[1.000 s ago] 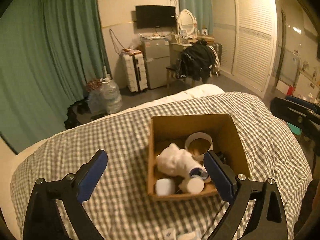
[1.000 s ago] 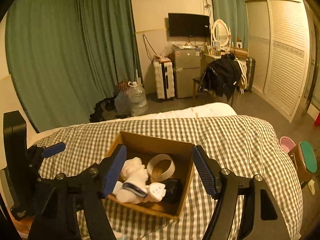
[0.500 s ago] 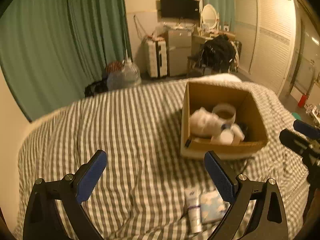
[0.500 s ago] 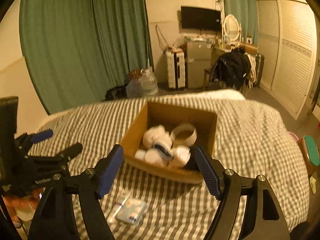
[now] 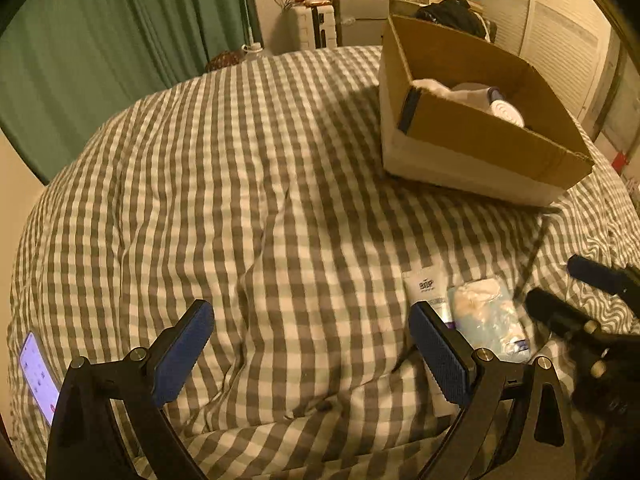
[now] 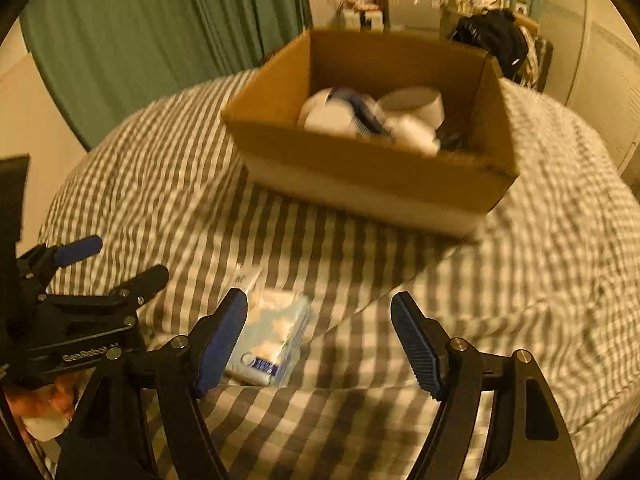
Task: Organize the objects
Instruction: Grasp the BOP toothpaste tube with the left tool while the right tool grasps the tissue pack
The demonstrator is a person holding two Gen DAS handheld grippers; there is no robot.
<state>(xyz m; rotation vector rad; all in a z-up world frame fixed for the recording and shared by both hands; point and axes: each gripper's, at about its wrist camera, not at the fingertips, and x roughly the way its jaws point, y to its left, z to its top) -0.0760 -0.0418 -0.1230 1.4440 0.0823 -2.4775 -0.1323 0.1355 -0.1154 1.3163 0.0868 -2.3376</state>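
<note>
A cardboard box (image 5: 476, 148) (image 6: 360, 184) stands on the checked bed, holding a white cloth bundle (image 6: 332, 114), a tape roll (image 6: 416, 104) and white bottles. A white tube (image 5: 430, 290) and a pale blue tissue pack (image 5: 486, 318) (image 6: 276, 336) lie on the bedspread in front of the box. My left gripper (image 5: 312, 356) is open and empty, low over the bedspread left of the tube. My right gripper (image 6: 320, 340) is open and empty, with its left finger beside the tissue pack.
A lit phone (image 5: 38, 376) lies at the bed's near left edge. A thin dark cable (image 5: 534, 248) runs from the box toward me. Green curtains (image 5: 120, 40), a suitcase, a small fridge and a chair with dark clothes stand beyond the bed.
Both grippers have pulled back from over the box and dropped lower toward the bedspread. The tube and the tissue pack have come into close view. Both stay open.
</note>
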